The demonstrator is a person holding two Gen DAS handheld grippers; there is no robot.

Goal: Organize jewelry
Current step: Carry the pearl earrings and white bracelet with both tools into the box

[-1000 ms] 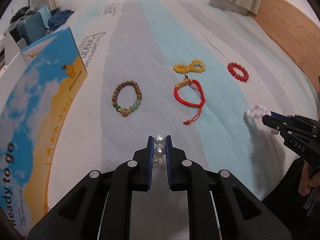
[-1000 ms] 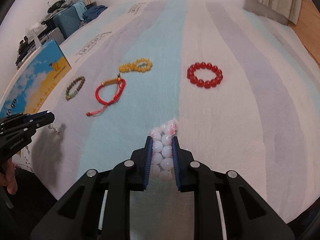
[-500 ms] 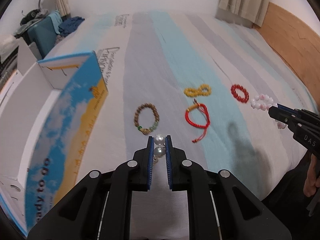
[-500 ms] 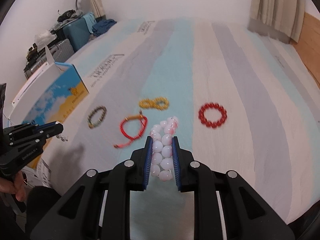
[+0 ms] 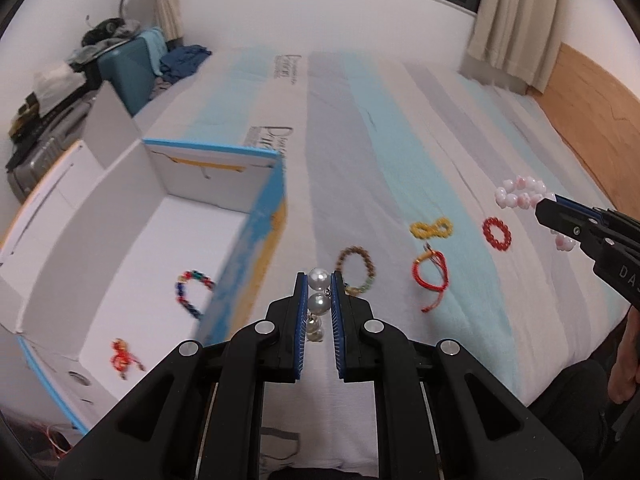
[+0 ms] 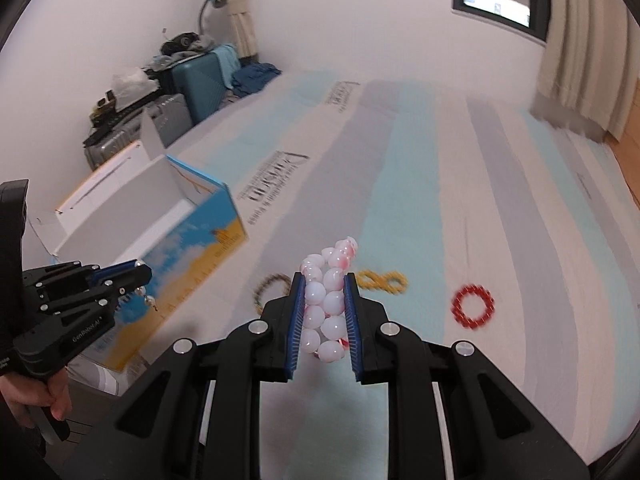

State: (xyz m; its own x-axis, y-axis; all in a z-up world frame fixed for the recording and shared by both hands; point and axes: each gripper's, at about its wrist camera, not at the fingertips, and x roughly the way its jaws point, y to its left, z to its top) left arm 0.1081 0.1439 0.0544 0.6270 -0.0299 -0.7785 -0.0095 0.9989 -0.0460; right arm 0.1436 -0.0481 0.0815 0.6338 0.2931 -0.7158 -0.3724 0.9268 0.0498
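Left gripper [image 5: 319, 286], raised above the bed [image 5: 400, 128], pinches a pearl strand [image 5: 319, 280]. Right gripper [image 6: 323, 294], also raised, clamps a pink-white bead bracelet [image 6: 326, 300]. Left: open cardboard box [image 5: 100, 216] holding a multicolour bracelet [image 5: 192, 294]. On the bed: wooden bead bracelet [image 5: 356, 270], red cord bracelet [image 5: 431, 276], yellow bead bracelet [image 5: 431, 229], red bead bracelet [image 5: 497, 233].

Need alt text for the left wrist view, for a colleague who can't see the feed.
The left claw grips a white pearl strand above the striped bedsheet, beside an open white cardboard box already holding a multicoloured beaded bracelet. Brown, red-cord, yellow and red-bead bracelets lie on the sheet.
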